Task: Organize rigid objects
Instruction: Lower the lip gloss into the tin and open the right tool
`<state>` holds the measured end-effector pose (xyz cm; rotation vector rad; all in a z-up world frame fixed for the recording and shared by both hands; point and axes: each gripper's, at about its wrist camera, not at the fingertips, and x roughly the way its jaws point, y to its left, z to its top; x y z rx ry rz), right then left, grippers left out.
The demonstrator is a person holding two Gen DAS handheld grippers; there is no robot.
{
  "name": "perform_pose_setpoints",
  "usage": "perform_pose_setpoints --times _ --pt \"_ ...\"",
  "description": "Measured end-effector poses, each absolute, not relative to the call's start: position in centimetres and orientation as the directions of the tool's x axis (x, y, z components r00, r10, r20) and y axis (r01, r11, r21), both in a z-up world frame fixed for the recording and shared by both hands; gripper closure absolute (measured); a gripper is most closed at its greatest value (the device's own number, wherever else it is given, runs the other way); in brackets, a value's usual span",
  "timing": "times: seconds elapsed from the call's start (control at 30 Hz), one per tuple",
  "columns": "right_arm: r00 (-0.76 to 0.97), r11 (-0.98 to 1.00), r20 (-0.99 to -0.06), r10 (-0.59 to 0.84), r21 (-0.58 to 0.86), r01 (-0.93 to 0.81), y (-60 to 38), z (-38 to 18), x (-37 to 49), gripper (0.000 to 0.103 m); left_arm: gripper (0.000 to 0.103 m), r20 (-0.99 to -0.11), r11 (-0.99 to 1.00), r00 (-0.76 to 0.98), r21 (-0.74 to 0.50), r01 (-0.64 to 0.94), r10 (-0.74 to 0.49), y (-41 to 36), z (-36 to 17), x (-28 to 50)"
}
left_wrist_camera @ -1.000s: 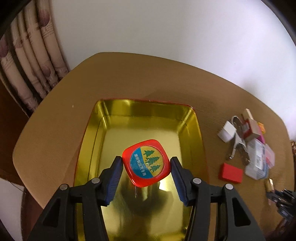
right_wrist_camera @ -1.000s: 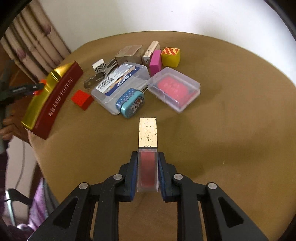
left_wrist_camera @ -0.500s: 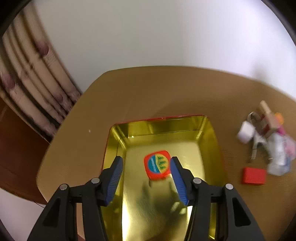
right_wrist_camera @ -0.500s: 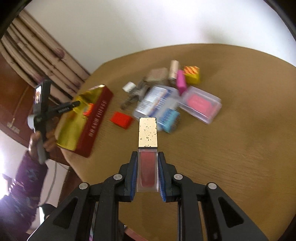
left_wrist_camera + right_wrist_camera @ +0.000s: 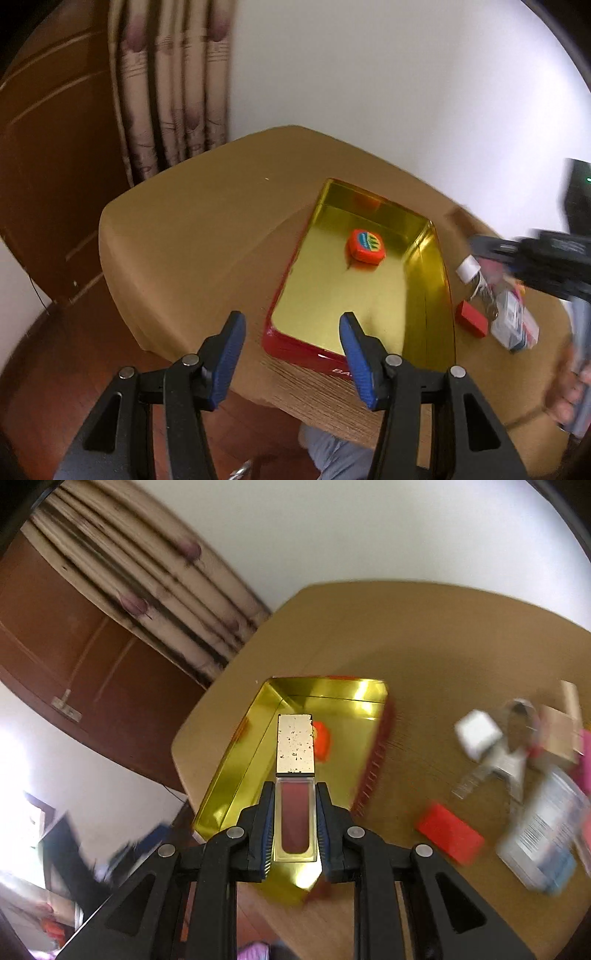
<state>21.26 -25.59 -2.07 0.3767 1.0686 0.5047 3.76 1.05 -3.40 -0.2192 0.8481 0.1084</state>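
Note:
A gold tin tray with red outer walls (image 5: pixel 436 295) lies on the brown round table (image 5: pixel 207 236). An orange square badge (image 5: pixel 365 246) lies inside it near the far end. My left gripper (image 5: pixel 291 328) is open and empty, pulled back above the tray's near left corner. My right gripper (image 5: pixel 295 805) is shut on a lip gloss tube with a gold cap (image 5: pixel 295 746), held above the tray (image 5: pixel 240 775); the badge (image 5: pixel 322 740) shows beside the cap. The right gripper also shows blurred at the right edge of the left wrist view (image 5: pixel 546 258).
A pile of small objects lies right of the tray: a red block (image 5: pixel 448 830), a clear plastic box (image 5: pixel 543 834), a white cube (image 5: pixel 478 734), metal clippers (image 5: pixel 498 764), a tan box (image 5: pixel 561 734). Curtains (image 5: pixel 166 85) and a brown door stand behind the table.
My left gripper has let go of the orange badge in the tray and drawn back and up. My right gripper has carried the lip gloss left from the pile to above the tray.

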Motion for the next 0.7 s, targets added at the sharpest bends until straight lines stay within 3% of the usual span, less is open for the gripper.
perform_pose_setpoints --times 0.17,0.37,0.47,0.53,0.7 --pt "0.368 0.879 -0.799 0.475 0.446 -0.166 -22.6 -5.4 25.4 0.084 0.049 -0.741 0.977 0.669 -0.105 -0.186 0.048 1.0 -3.6 3.7" --pt "0.38 0.9 -0.816 0.435 0.412 -0.144 -21.8 -6.8 27.5 0.082 0.049 -0.727 0.991 0.685 -0.052 -0.127 0.05 -0.5 -3.3 3.8" --pt "0.448 0.873 -0.756 0.477 0.465 -0.144 -23.5 -5.3 26.3 0.069 0.049 -0.743 0.996 0.667 -0.017 -0.088 0.047 -1.4 -3.6 4.1" --pt "0.515 0.863 -0.705 0.487 0.48 -0.158 -24.9 -3.2 24.5 0.069 0.049 -0.746 0.997 0.664 -0.013 -0.079 0.042 -1.5 -3.6 4.1" --pt "0.6 0.902 -0.679 0.422 0.382 -0.201 -31.4 -0.9 15.6 0.061 0.049 -0.719 1.0 0.695 -0.005 -0.03 0.017 -2.4 -3.1 3.4"
